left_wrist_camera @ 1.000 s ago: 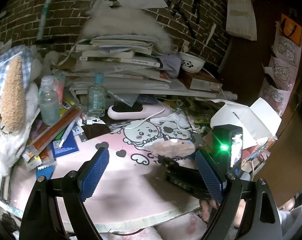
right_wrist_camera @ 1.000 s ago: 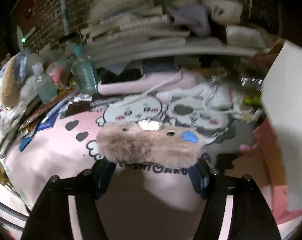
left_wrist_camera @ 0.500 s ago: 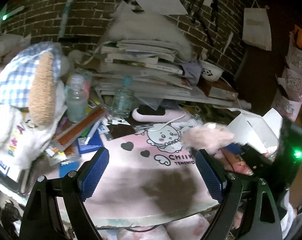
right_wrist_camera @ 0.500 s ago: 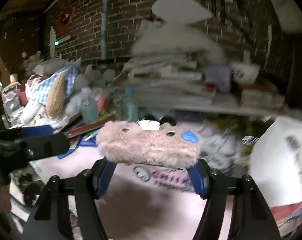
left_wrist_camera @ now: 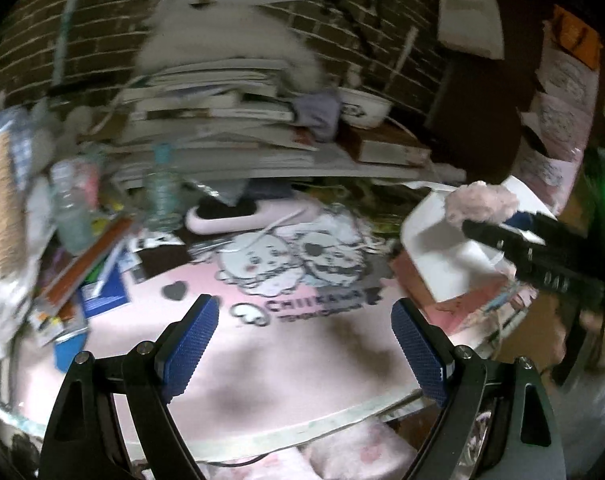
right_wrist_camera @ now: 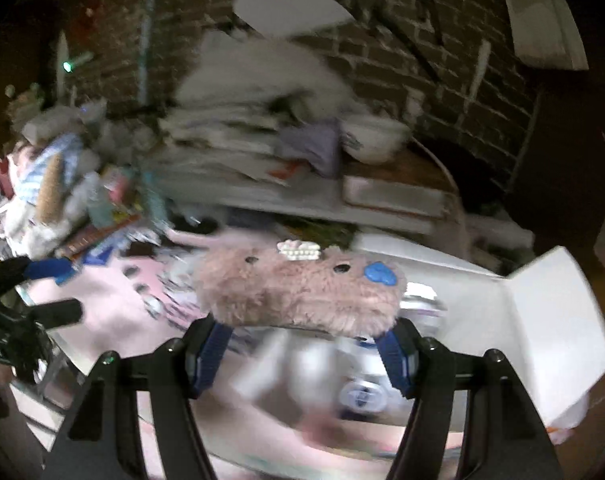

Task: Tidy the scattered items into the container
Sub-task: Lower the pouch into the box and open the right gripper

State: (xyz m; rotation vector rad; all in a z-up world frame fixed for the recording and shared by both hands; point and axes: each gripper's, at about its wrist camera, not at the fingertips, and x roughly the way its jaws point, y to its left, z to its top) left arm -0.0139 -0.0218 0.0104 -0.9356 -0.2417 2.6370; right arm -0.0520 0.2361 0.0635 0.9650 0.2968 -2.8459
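The right gripper (right_wrist_camera: 306, 344) has its fingers clamped on the fluffy pink pouch (right_wrist_camera: 298, 290), held up in the air with its long axis running crosswise between the pads, blue heart patch toward the right. It hangs just over the open white box (right_wrist_camera: 542, 312). The left gripper (left_wrist_camera: 304, 344) hovers above the pink mat (left_wrist_camera: 302, 344), fingers wide apart, holding nothing.

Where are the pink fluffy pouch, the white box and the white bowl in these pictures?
pink fluffy pouch (right_wrist_camera: 298, 292): right wrist view, middle of its furry front.
white box (right_wrist_camera: 550, 320): right wrist view, its open flap.
white bowl (left_wrist_camera: 362, 108): left wrist view, its outer wall.
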